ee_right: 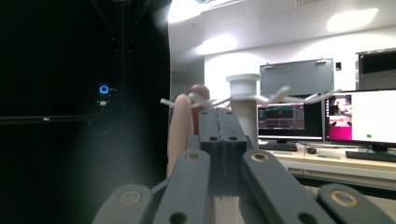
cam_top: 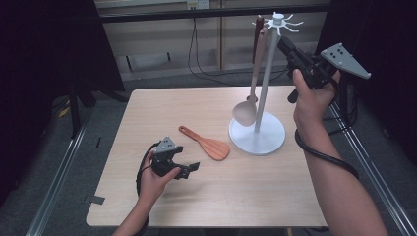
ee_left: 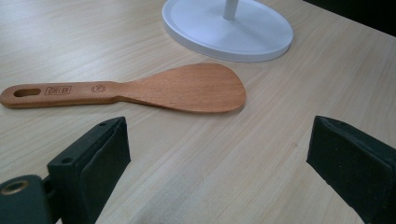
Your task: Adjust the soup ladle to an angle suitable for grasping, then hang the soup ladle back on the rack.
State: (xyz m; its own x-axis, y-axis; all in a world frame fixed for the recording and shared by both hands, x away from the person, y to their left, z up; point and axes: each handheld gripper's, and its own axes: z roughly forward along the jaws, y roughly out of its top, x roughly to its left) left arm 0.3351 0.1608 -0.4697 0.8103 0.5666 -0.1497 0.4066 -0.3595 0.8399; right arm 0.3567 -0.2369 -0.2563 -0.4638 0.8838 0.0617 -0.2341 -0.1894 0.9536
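Observation:
A brown wooden rice paddle lies flat on the table, its blade toward the white rack base. My left gripper rests low just in front of the paddle, open, with nothing between its fingers. A beige spoon hangs from a hook at the rack top, with a dark brown handle beside it. My right gripper is held high beside the rack's pole, jaws pressed together with nothing between them, just right of the spoon's handle.
The light wooden table has bare room in front and at the left. The rack's thin hook arms spread out around its top. Black curtains stand at both sides, and monitors on a desk show in the right gripper view.

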